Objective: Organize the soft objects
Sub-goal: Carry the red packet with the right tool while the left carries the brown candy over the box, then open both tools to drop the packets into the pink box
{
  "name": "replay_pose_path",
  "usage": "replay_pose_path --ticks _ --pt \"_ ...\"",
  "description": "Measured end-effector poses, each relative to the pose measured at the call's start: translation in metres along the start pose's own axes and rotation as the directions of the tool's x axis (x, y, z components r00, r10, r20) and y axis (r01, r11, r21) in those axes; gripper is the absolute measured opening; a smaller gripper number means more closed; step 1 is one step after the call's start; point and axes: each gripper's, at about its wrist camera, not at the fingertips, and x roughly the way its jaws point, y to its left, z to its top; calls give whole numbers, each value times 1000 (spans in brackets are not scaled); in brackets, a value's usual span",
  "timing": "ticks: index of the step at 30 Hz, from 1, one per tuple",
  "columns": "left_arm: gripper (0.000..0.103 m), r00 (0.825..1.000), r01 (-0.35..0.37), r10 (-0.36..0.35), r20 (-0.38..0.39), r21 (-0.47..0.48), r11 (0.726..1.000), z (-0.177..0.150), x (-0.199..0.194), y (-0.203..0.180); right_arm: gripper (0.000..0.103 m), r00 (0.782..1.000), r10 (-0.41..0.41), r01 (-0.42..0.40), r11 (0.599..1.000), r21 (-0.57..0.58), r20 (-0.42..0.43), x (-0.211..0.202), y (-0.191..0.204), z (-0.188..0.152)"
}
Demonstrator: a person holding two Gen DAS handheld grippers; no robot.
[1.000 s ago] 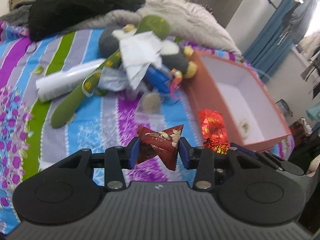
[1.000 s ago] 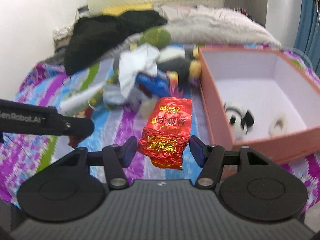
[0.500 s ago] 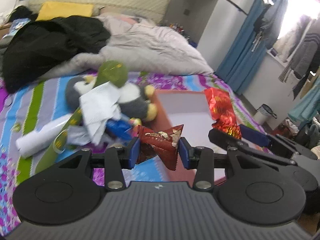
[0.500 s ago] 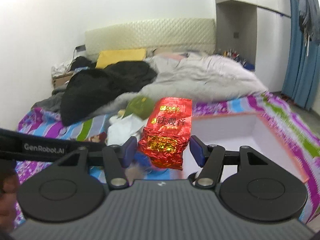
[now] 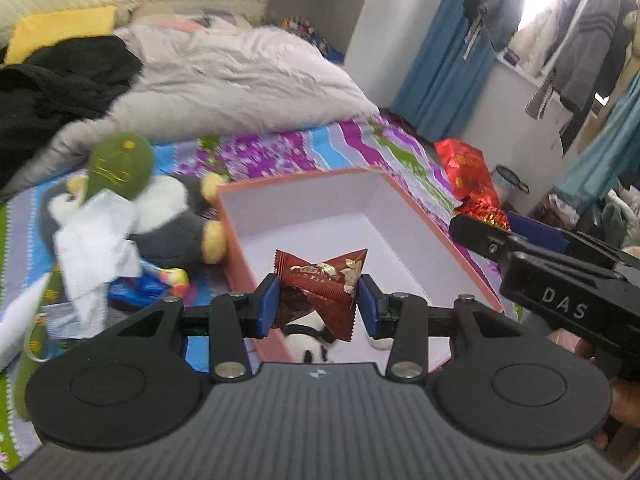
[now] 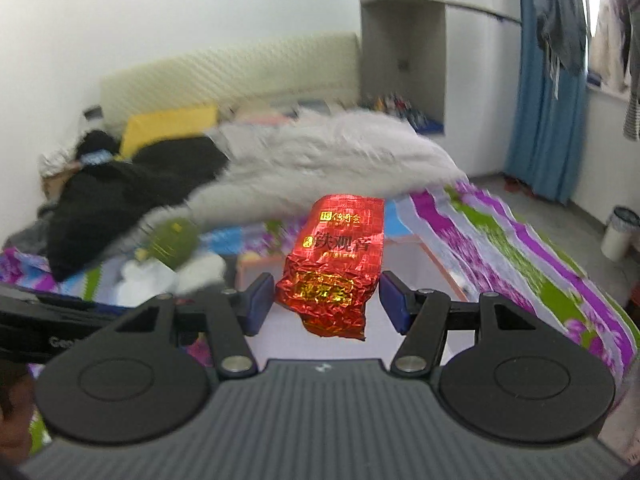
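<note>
Two packets are in the air at once: the left tool [image 5: 318, 304] is clamped on a dark red snack packet [image 5: 320, 286] above the open pink box [image 5: 420, 232] on the bed [image 5: 280, 152], and the right tool [image 6: 326, 304] grips a shiny red foil tea packet [image 6: 334, 264] by its crumpled lower part, beside the box. The foil is slick and held low, so I judge it could slip or swing out and land on the bedspread instead. Letting go too early near the box wall would send either packet outside, toward the plush toys [image 5: 152, 208].
</note>
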Motion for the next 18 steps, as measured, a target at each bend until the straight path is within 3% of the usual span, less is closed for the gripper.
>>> replay_pose_path --ticks 9,18 --pt "48 991 22 -17 -132 33 999 9 91 -24 61 980 -26 40 997 67 -198 74 -48 -29" --pt "48 969 11 -2 -245 35 999 7 169 -27 61 947 -28 66 992 111 -320 125 -82 -64"
